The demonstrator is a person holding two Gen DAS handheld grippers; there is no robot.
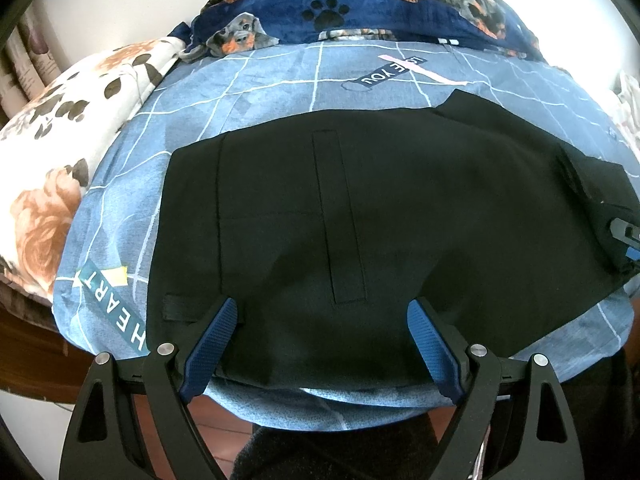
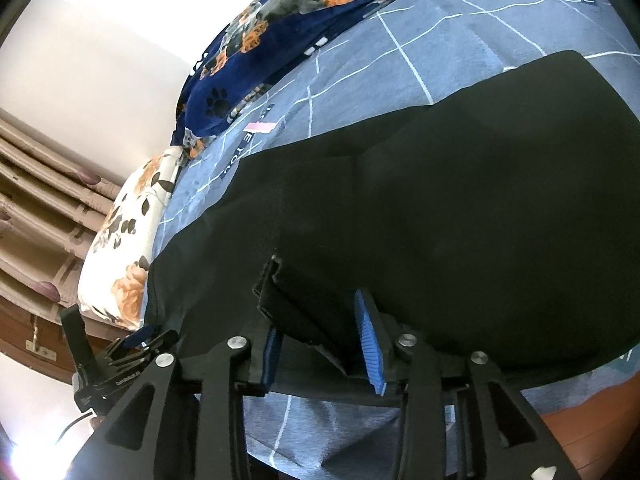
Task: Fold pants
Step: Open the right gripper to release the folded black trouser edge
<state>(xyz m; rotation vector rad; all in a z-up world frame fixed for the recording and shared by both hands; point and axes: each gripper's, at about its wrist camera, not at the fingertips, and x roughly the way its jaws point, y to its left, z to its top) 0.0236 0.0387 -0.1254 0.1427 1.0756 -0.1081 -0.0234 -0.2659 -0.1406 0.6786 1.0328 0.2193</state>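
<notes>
Black pants (image 1: pixel 380 208) lie spread flat on the blue bed cover, waistband end toward me, with a back pocket seam and a belt loop (image 1: pixel 176 306) showing. My left gripper (image 1: pixel 322 312) is open, its blue pads straddling the near edge of the pants. In the right wrist view the pants (image 2: pixel 460 200) fill the middle. My right gripper (image 2: pixel 318 320) is open with a folded corner of the pants (image 2: pixel 304 304) lying between its blue pads. The right gripper also shows at the right edge of the left wrist view (image 1: pixel 626 236).
The bed cover (image 1: pixel 280 80) is blue with white lines and printed words. A navy dog-print blanket (image 1: pixel 360 4) is bunched at the far side. A floral pillow (image 1: pixel 60 152) lies at the left. Curtains (image 2: pixel 36 184) hang at the left. The wooden floor (image 1: pixel 224 416) shows below the bed edge.
</notes>
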